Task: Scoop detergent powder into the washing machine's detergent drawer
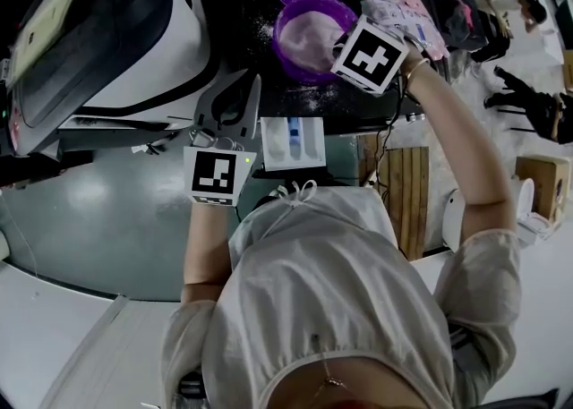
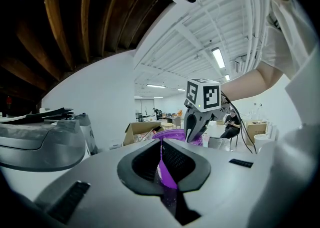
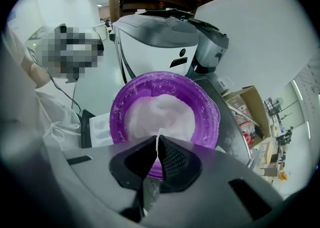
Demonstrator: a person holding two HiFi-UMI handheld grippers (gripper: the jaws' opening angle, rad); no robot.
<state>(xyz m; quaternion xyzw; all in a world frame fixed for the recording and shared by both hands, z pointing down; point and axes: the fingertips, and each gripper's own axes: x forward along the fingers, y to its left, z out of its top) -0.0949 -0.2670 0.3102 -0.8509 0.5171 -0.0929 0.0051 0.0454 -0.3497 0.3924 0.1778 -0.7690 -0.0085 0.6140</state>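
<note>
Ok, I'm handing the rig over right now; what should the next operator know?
The left tongs are shut on a thin purple piece I can't identify.
The right tongs are shut on a thin white strip, pointing into the purple bowl of powder.
The detergent drawer is pulled open beside the left tongs.
Can't tell whether any powder is in it.
To do: scoop, carry, tip in.

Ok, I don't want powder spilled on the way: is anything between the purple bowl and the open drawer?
Nothing visible does. The bowl sits just behind the open drawer, and nothing lies in the gap between them. The left gripper stands beside the drawer, off that line.
</note>
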